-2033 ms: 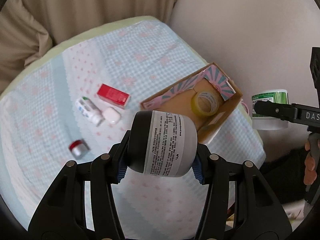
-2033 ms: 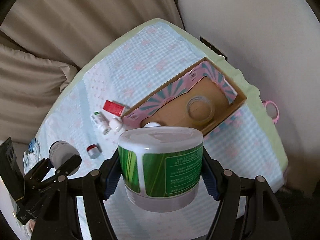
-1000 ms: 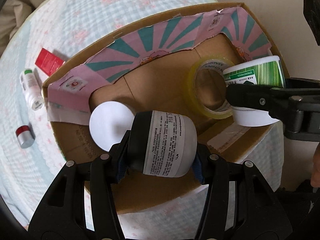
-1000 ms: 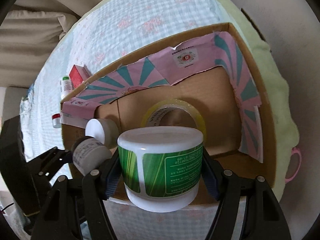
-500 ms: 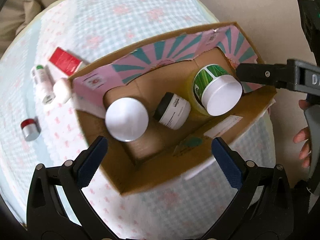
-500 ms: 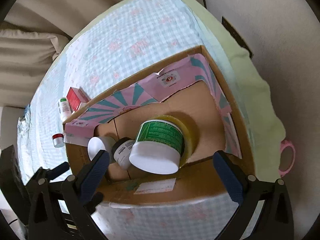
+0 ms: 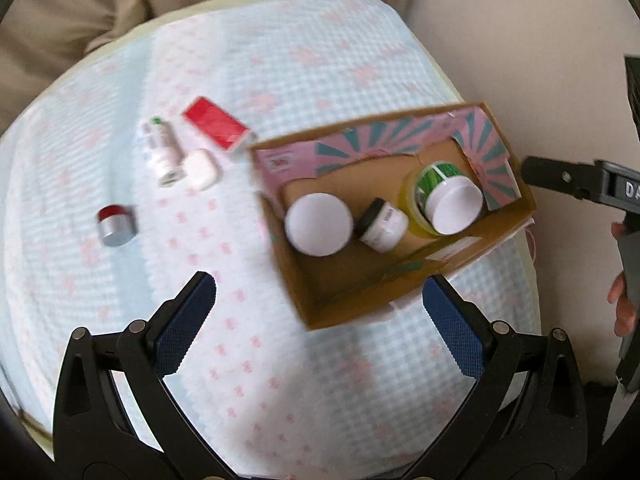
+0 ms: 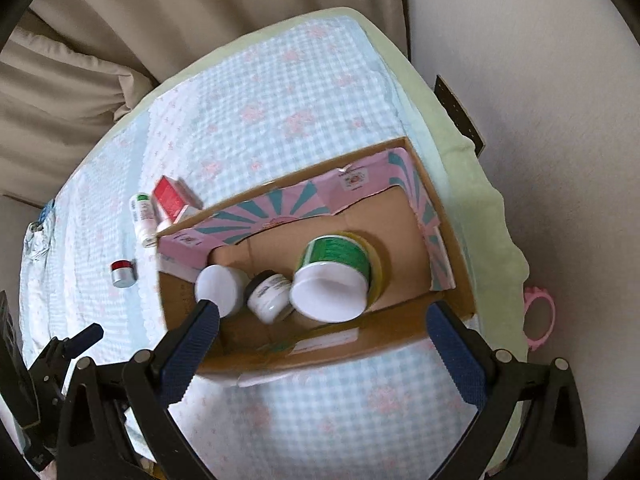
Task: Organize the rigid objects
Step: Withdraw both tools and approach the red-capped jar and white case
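Now both hand-held grippers, left and right, gape wide and empty; ahead of them, the green-labelled jar and small dark-capped jar sit inside the cardboard box.

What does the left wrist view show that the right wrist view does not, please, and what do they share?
Only the left wrist view shows the white earbud case in full beside the small bottle, and the fingers of the hand holding the other tool. Only the right wrist view shows the pink ring hanging off the bed's edge and the dark strip on the wall. Both show the cardboard box holding the white-lidded jar, the small dark-capped jar and the green jar on the tape roll, plus the red box and the red-topped pot.
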